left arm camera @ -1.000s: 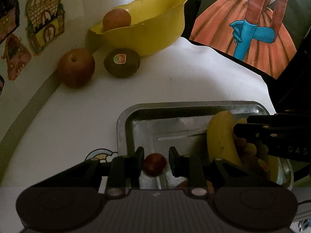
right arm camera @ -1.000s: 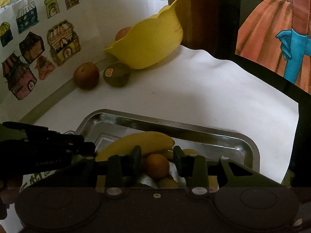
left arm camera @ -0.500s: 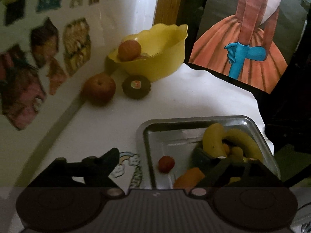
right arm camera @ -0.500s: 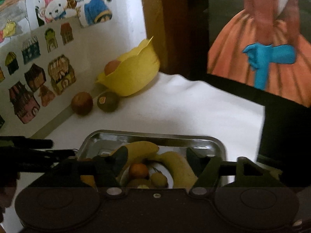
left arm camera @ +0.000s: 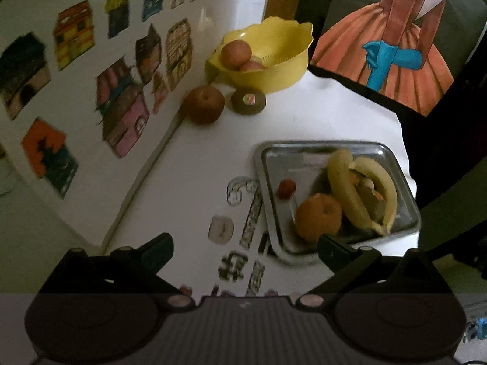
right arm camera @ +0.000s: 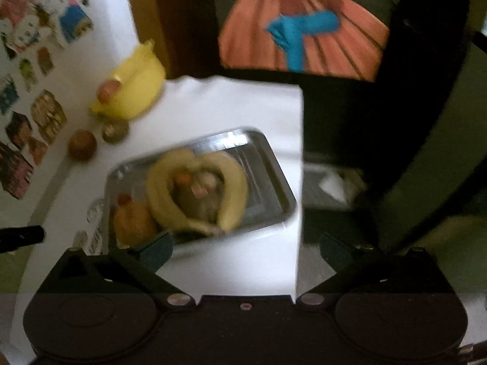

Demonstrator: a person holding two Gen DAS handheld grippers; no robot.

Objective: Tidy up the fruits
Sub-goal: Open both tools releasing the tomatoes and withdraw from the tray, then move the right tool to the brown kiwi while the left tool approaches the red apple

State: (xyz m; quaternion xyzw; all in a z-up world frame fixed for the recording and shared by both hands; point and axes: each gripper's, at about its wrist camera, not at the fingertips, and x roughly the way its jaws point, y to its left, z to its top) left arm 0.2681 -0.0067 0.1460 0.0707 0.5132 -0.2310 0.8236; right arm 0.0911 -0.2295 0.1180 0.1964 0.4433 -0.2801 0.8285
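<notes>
Both let go: left gripper, right gripper jaws apart, lifted clear; red fruit at tray nine o'clock, tray loaded

Motion blur is smearing the whole right wrist view: the small fruits lying between the bananas ahead of the fingers are reading only as coloured smudges. The left finger is covering the orange's near side. In the left wrist view, the right finger is hiding the tray's near rim, and the counter print between the fingers is staying illegible.
</notes>
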